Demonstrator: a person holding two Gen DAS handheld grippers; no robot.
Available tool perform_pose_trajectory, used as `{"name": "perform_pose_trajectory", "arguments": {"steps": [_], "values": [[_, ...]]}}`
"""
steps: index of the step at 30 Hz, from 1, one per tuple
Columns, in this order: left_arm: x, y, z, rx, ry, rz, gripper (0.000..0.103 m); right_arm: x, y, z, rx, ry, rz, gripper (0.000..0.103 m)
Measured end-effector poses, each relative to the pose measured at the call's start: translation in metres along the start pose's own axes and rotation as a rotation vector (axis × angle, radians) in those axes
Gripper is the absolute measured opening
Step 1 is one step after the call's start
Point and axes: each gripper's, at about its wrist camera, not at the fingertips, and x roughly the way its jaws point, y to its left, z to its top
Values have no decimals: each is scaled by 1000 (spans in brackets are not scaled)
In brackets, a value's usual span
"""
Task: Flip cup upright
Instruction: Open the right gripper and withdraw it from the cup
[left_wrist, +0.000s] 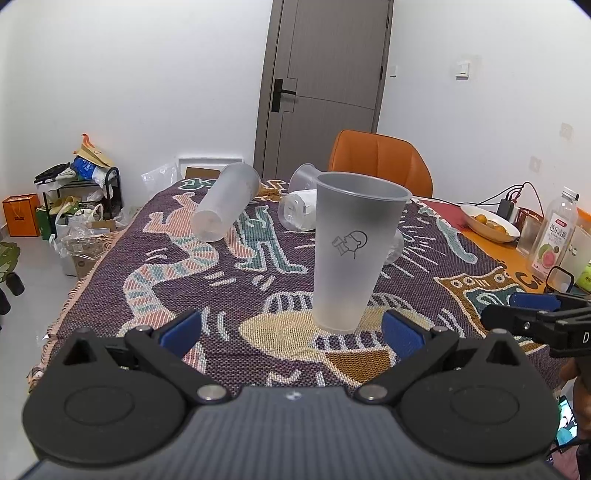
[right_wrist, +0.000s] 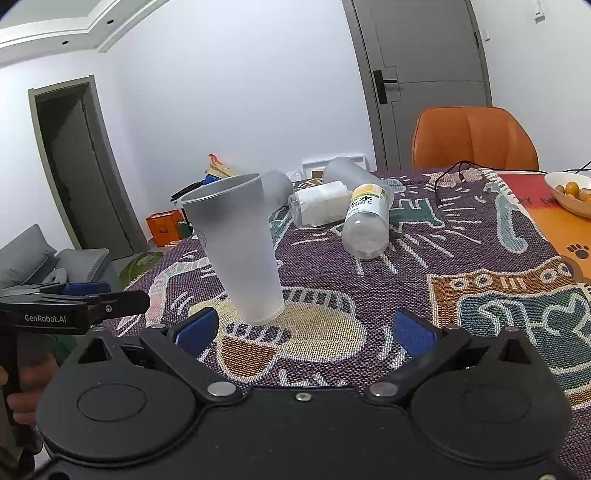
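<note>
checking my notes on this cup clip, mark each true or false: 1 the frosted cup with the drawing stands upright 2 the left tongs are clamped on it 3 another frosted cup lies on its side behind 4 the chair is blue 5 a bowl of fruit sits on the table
1. True: the frosted cup stands mouth up on the patterned cloth.
2. False: the left tongs are open, short of the cup.
3. True: a second frosted cup lies on its side.
4. False: the chair is orange.
5. True: the bowl of fruit sits at the right.
</note>
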Motion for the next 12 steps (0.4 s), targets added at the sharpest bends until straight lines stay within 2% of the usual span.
{"name": "perform_pose_trajectory", "arguments": {"steps": [12], "values": [[1,-1,-1,9,6,2,103,1,-1,-1,4,2,-1,103]]}}
